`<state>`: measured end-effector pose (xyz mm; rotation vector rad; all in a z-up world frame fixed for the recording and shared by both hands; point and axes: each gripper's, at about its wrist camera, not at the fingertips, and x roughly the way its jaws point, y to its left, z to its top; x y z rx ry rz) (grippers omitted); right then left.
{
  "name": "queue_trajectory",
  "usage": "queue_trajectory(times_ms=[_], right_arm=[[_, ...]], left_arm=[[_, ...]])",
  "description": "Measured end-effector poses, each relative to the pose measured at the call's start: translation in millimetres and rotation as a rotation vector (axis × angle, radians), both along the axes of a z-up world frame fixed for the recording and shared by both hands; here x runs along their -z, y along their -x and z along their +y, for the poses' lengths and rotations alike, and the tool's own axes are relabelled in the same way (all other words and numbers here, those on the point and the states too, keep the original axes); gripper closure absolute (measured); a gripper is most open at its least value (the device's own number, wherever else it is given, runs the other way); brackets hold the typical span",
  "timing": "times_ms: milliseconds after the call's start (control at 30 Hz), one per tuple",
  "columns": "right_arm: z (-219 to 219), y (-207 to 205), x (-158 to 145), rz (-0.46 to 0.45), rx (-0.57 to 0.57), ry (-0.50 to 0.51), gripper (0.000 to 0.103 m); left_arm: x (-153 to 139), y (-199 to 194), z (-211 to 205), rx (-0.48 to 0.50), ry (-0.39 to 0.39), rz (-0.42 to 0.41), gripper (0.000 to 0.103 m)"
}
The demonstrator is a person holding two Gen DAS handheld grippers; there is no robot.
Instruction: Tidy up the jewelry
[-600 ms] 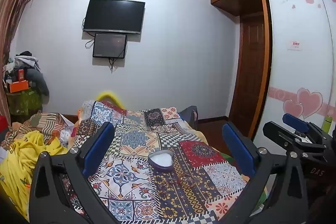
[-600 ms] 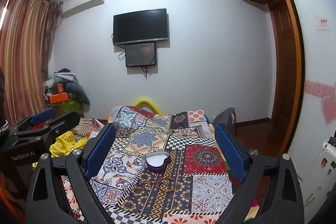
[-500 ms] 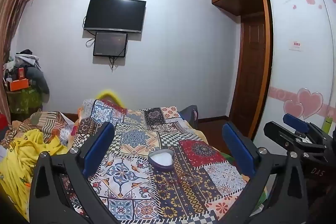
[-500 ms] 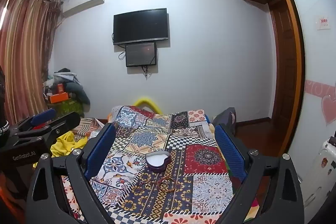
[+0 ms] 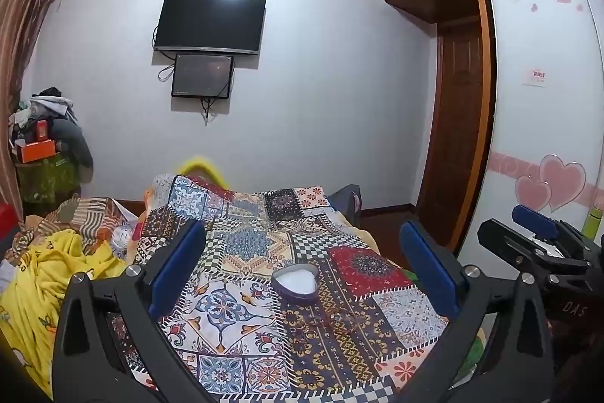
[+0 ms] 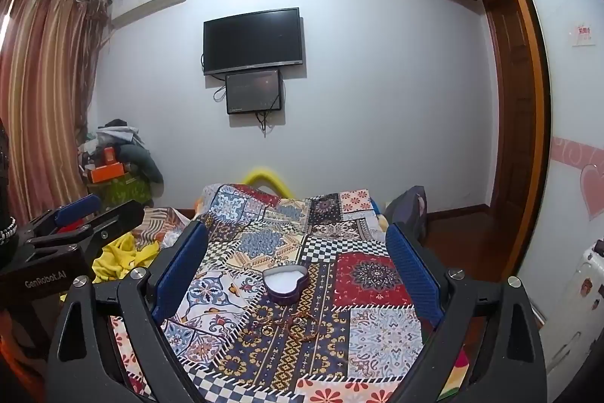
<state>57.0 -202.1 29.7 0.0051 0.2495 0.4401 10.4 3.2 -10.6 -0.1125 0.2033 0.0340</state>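
A purple heart-shaped jewelry box (image 5: 295, 284) with a white lining lies open on the patchwork bedspread (image 5: 241, 304); it also shows in the right wrist view (image 6: 284, 284). Thin gold rings and a chain (image 6: 287, 325) lie on the cloth just in front of the box; they also show faintly in the left wrist view (image 5: 321, 321). My left gripper (image 5: 302, 267) is open and empty, held above the bed short of the box. My right gripper (image 6: 296, 263) is open and empty, also short of the box.
A yellow blanket (image 5: 45, 274) is heaped left of the bed. A cluttered stand (image 6: 113, 172) is at the back left. A TV (image 5: 209, 22) hangs on the far wall. A wardrobe with heart stickers (image 5: 547, 153) and a wooden door (image 5: 453, 146) are on the right.
Both views have barely shifted; the left gripper has tilted slightly. Nothing was grasped or released.
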Motion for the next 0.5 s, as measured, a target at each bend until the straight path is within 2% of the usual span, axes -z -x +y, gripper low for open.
queue_trajectory(times_ms=[500], right_arm=[[-1.1,-4.6,3.5,0.011,0.001,-0.003,0.009]], left_arm=[[2.2,-3.5,3.4,0.001,0.008,0.014,0.000]])
